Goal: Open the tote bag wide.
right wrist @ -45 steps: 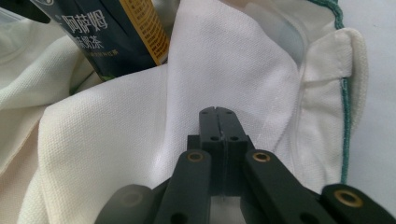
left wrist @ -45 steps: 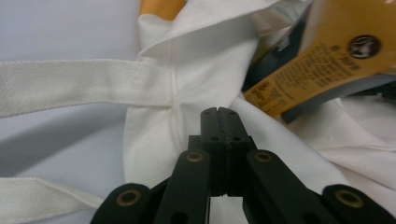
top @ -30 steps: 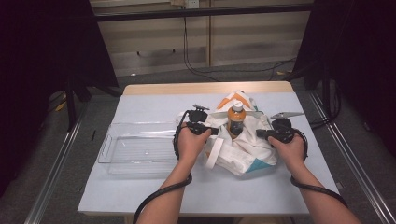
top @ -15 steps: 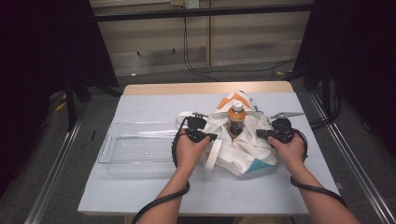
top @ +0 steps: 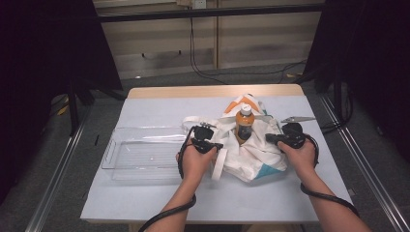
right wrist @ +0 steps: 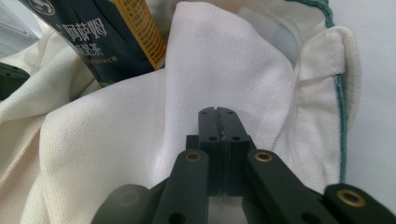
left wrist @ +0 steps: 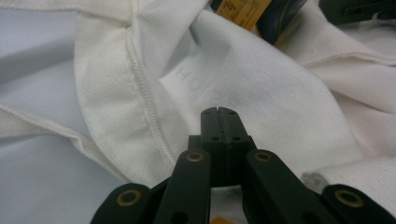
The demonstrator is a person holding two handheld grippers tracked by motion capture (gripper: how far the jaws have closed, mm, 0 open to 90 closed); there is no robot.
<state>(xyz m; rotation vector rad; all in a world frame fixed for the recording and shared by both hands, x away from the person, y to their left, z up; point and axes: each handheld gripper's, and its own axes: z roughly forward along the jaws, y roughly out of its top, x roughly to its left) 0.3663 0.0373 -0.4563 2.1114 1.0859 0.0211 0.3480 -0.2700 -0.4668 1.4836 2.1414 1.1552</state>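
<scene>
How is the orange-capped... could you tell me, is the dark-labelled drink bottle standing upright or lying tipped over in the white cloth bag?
Upright: the dark-labelled drink bottle stands with its white cap on top, rising from the white cloth bag.

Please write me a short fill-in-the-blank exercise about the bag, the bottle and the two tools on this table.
1. The bottle stands inside the white cloth ____.
2. The jaws of the left tool are ____.
3. The clear plastic tray lies to the ____ of the bag in the high view.
4. The bottle's cap is ____.

Missing words: bag; shut; left; white
</scene>
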